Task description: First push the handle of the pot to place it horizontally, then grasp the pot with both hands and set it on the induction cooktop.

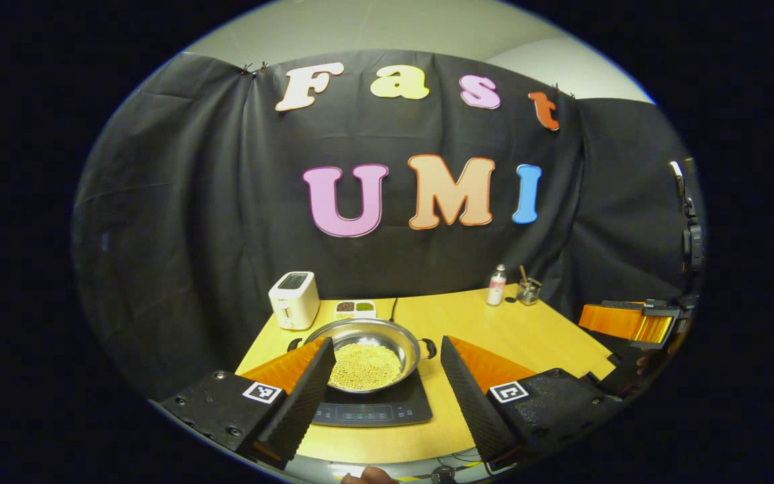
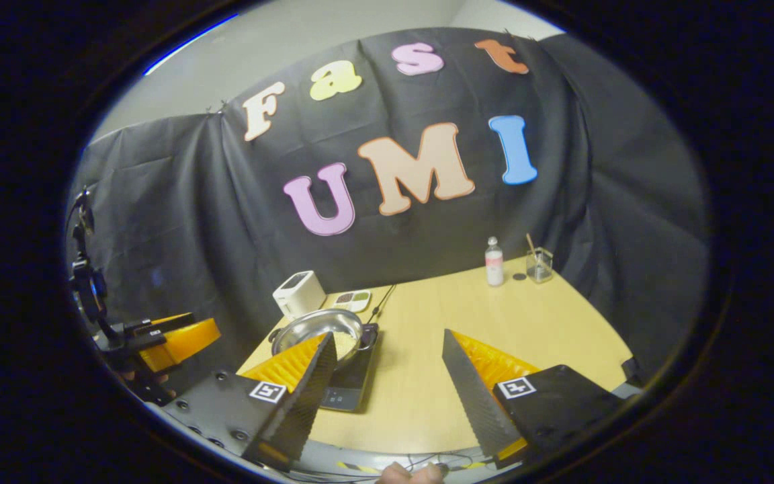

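Black cloth (image 1: 226, 202) drapes the booth's back and sides under a pale wall (image 1: 373, 27) at 12 o'clock, while a yellow wooden table (image 1: 528, 336) of 2 joined panels fills 6 o'clock, carrying a white toaster (image 1: 294, 300) at 9 o'clock, a bottle (image 1: 496, 285) and a glass jar (image 1: 529, 291) at 1 o'clock.

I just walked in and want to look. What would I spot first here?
Probably the shiny pot full of yellowish beans, sitting on the black induction cooktop at the wooden table's near left. Behind it stands a white toaster. Both tongs hang open, holding nothing.
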Tool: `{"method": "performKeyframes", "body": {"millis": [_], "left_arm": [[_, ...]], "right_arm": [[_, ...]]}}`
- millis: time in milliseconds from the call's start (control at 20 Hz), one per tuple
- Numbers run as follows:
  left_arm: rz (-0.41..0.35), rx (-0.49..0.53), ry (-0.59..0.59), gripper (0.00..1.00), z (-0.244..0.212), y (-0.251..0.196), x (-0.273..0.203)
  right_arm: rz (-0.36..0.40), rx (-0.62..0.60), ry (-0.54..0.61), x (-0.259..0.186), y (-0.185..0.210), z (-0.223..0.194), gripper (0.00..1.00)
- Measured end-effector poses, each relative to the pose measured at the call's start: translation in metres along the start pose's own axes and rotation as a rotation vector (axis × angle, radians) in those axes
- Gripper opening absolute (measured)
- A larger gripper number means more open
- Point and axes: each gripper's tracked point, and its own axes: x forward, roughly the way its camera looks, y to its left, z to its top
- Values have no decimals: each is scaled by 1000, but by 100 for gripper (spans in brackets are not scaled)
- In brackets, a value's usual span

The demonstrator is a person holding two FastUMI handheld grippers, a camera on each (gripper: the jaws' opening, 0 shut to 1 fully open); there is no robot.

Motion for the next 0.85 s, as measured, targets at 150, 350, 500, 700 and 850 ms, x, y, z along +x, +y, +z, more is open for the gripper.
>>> {"method": "performKeyframes", "body": {"millis": [150, 350, 500, 700, 850], "left_arm": [[22, -14, -30, 94, 5, 2, -26], [78, 18, -120, 96, 43, 4, -46], [86, -2, -156, 94, 63, -24, -48], [85, -27, -170, 94, 74, -69, -46], [88, 0, -176, 96, 81, -93, -45]], "right_arm": [[-19, -109, -68, -21, -4, 20, 92], [-1, -142, -187, -37, -9, 72, 92], [7, -134, -216, -42, -37, 95, 92], [-26, -127, -258, -51, -99, 118, 92], [-43, -118, -309, -56, -131, 130, 92]]}}
